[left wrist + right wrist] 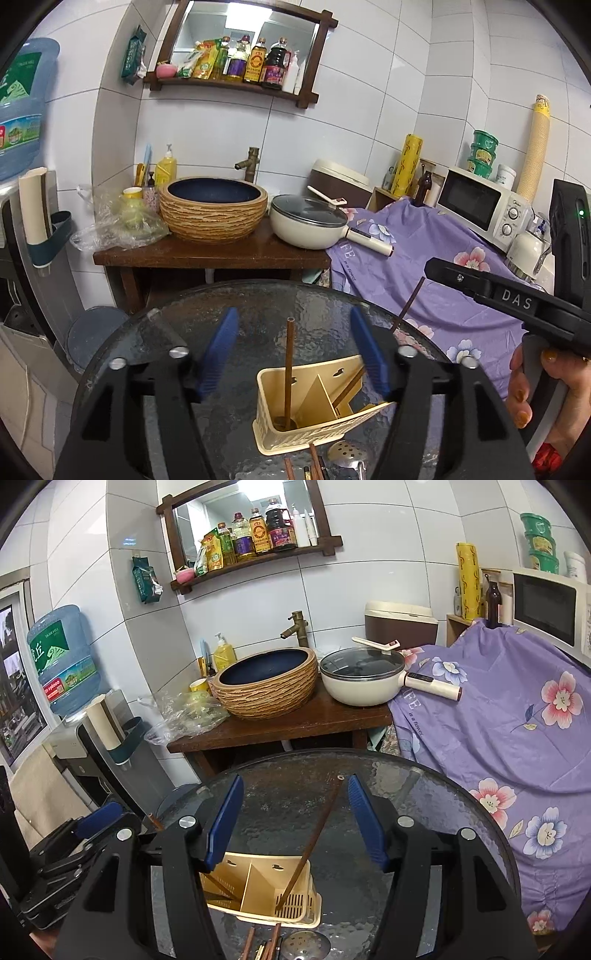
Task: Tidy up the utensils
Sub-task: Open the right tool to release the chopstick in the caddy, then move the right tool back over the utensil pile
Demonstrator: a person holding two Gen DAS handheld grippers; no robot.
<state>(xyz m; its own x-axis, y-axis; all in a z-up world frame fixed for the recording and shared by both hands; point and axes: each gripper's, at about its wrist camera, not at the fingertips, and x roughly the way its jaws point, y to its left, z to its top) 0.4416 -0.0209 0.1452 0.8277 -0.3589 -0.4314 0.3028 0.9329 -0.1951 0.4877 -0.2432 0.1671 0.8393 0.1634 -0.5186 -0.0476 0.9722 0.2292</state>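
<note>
Brown chopsticks (pixel 272 943) and a perforated ladle (pixel 342 453) lie nearest on the glass counter (pixel 424 801), seemingly still unsorted. Beyond them, the cream holder (pixel 295 439) has one chopstick per side, and the left claw (pixel 293 352) and right claw (pixel 295 823) stand spread and empty. Next comes reaching down for another loose piece.

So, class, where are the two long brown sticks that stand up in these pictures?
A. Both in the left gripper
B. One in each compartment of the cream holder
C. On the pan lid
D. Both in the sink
B: one stick stands in one compartment of the holder, the other stick leans in the next.
</note>
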